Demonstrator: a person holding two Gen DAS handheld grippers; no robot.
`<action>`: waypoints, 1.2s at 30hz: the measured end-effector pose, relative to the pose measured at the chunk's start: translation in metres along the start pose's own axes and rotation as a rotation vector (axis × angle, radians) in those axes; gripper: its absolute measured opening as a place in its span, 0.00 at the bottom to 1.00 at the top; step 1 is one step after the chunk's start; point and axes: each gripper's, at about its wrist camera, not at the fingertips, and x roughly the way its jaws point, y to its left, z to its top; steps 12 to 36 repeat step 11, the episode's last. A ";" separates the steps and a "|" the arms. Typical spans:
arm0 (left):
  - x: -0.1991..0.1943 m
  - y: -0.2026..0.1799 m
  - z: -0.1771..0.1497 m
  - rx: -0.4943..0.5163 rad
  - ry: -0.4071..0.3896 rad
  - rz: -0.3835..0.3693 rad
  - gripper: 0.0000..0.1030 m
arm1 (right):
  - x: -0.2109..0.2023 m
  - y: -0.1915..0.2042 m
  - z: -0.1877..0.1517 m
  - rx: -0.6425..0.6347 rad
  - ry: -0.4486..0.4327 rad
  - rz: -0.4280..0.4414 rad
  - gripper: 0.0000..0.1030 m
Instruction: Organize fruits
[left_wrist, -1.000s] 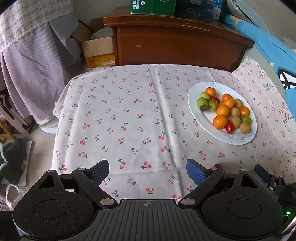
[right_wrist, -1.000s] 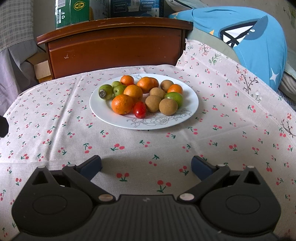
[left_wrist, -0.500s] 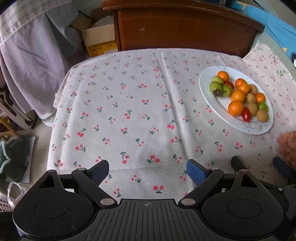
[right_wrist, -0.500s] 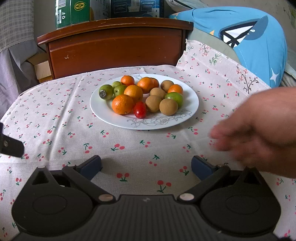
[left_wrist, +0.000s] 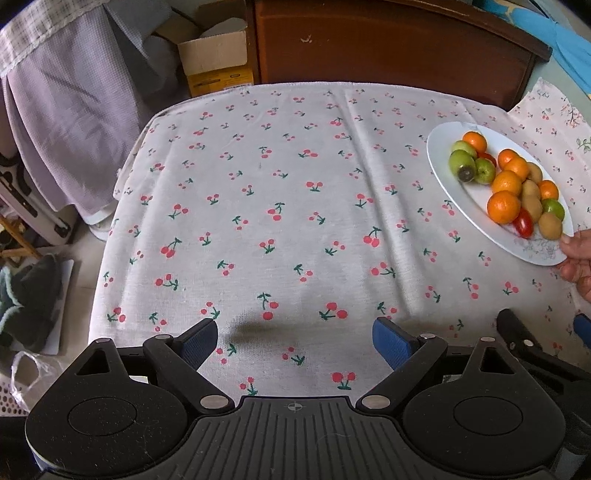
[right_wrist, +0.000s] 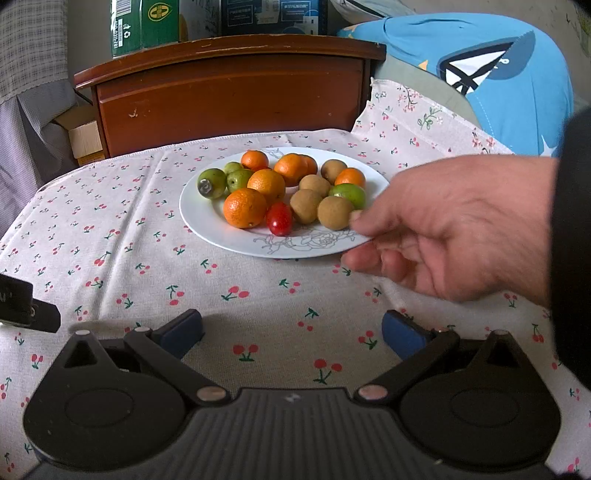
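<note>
A white plate (right_wrist: 207, 225) (left_wrist: 443, 162) on the cherry-print cloth holds several oranges (right_wrist: 244, 207), green fruits (right_wrist: 212, 183), brown round fruits (right_wrist: 335, 212) and a red tomato (right_wrist: 279, 218). A bare hand (right_wrist: 454, 229) (left_wrist: 578, 254) pinches the plate's near right rim. My right gripper (right_wrist: 291, 332) rests open on the cloth in front of the plate, nothing between its fingers. My left gripper (left_wrist: 293, 334) hangs open over the bare cloth, left of the plate. Part of the right gripper (left_wrist: 517, 332) shows at the lower right of the left wrist view.
A brown wooden cabinet (right_wrist: 229, 96) stands behind the table with boxes on top. A blue cushion (right_wrist: 509, 74) lies at the back right. Cardboard boxes (left_wrist: 218, 62) and a lilac cloth (left_wrist: 66, 110) sit off the table's left edge.
A bare hand has come in from the right and taken hold of the plate's rim. My left gripper has sunk closer to the cloth. The right gripper has stayed put.
</note>
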 end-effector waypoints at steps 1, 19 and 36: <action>0.001 0.000 -0.001 0.001 -0.001 0.003 0.90 | 0.000 0.000 0.000 0.000 0.000 0.000 1.00; 0.008 0.002 -0.007 -0.028 -0.052 0.028 0.99 | 0.000 0.000 0.000 -0.001 0.001 0.000 1.00; 0.008 0.002 -0.007 -0.028 -0.052 0.028 0.99 | 0.000 0.000 0.000 -0.001 0.001 0.000 1.00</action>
